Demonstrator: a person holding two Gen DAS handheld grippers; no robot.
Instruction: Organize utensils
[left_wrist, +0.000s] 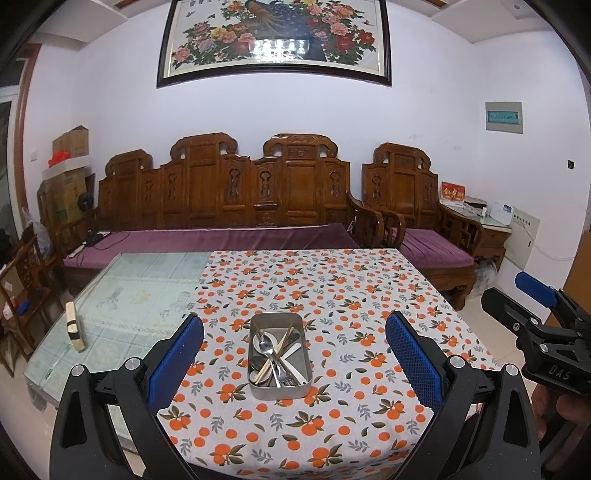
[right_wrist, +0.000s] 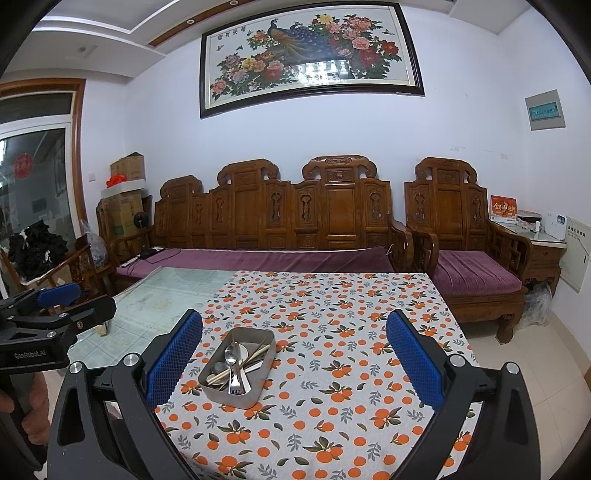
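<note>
Presently, in the left wrist view, the left gripper (left_wrist: 294, 349) hangs with fingers spread wide and empty above the near edge of the tablecloth (left_wrist: 351, 291). The metal tray (left_wrist: 279, 389) sits between them, holding a tangle of spoons (left_wrist: 266, 345), a fork and chopsticks (left_wrist: 282, 341).

In the right wrist view, the right gripper (right_wrist: 294, 350) is likewise spread and empty, tray (right_wrist: 236, 397) ahead, slightly left. Risk: interlocked utensils may drag neighbours out; a light tray may slide.

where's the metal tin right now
The tin sits on the orange-print cloth, centred between the fingers in the left wrist view, left of centre in the right wrist view.
</note>
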